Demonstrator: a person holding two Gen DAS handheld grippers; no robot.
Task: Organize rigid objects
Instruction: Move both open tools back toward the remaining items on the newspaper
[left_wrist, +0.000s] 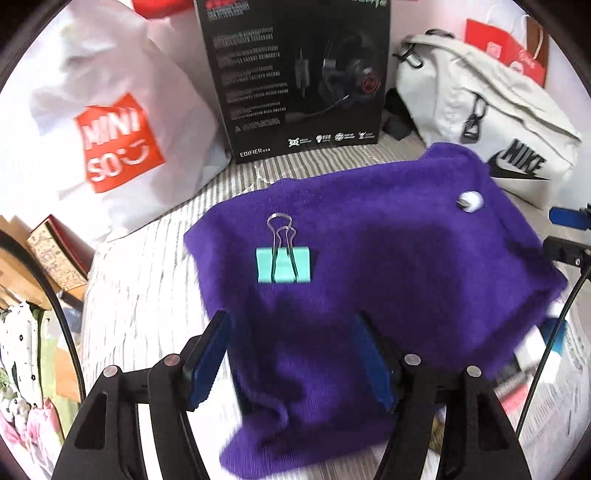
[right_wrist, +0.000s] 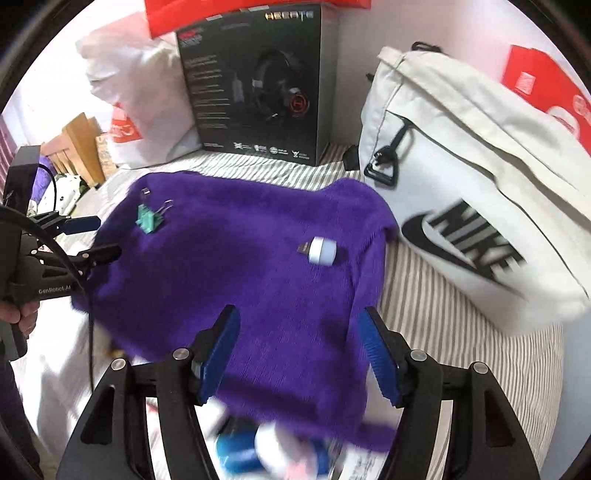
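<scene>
The binder clip (left_wrist: 283, 264), mint green with its 2 wire handles folded flat, lies on a purple fuzzy cloth (left_wrist: 369, 258) spread over a striped bed sheet (left_wrist: 147, 288). Nearest the left wrist camera, the left hand-held gripper (left_wrist: 291, 356) hangs over the near part of the cloth with its blue pads spread apart and nothing between them; the clip sits just beyond its fingertips, apart from them. In the right wrist view, the right hand-held gripper (right_wrist: 299, 354) is likewise spread wide and empty above the cloth's near edge, where blurred blue and white things (right_wrist: 266, 454) lie below it, too smeared to identify. A little farther on, a small white cylindrical piece with a dark metal plug end (right_wrist: 320, 250) rests on its side on the cloth, well apart from the clip, which lies toward the cloth's far left corner in that view. At the left edge of the right wrist view, a hand (right_wrist: 22, 314) grips the handle of the left gripper. Beyond the cloth, against the wall, stand a white shopping bag with an orange logo (left_wrist: 110, 140), a black headset box (left_wrist: 295, 74) upright in the middle, and a white Nike bag (right_wrist: 480, 184) on the right, with a red paper bag (right_wrist: 546, 85) behind it.
</scene>
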